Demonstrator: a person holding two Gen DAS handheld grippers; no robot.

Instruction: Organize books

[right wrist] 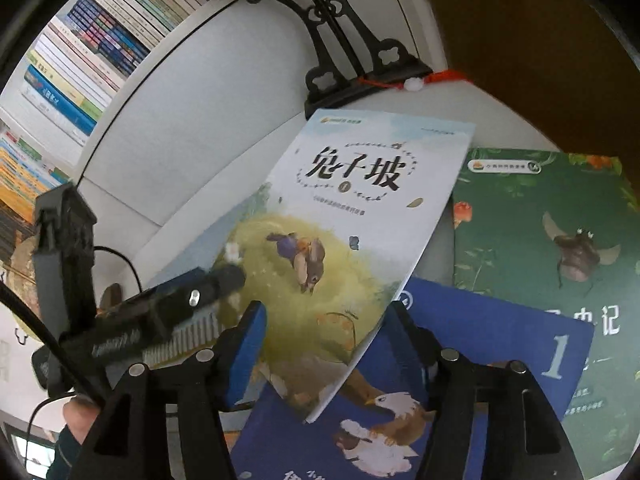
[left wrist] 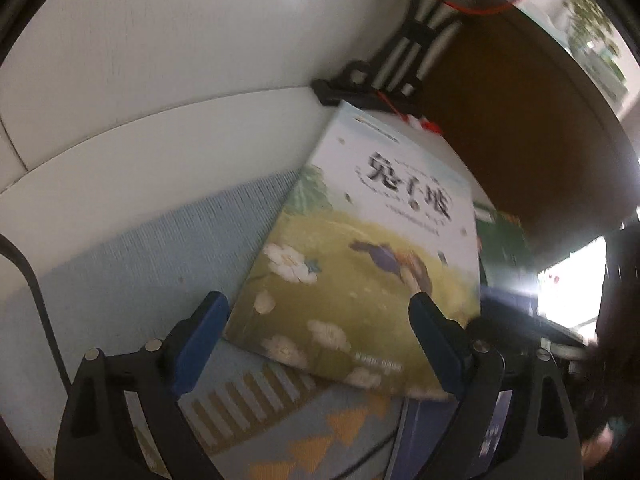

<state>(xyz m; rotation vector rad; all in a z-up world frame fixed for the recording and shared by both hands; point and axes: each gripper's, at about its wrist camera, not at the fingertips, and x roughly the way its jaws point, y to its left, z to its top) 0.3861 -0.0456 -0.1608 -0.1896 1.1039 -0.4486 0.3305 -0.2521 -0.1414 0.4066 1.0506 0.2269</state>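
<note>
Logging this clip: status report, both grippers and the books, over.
Left gripper open, fingers straddling the rabbit book. Right gripper open over it. Rabbit book overlaps blue eagle book; green beetle book alongside. Fan stand behind.

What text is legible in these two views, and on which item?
"兔子坡", with a small "1" beneath: white-and-yellow rabbit picture book, lying on top of the other two.
"1": blue eagle-cover book.
"虫记", partly cut off: green beetle-cover book.
Too small or blurred: subtitle and top logo on the rabbit book, the green book's badge and small lines, the blue book's bottom title, spines on the shelved book row, lettering on the left gripper.
</note>
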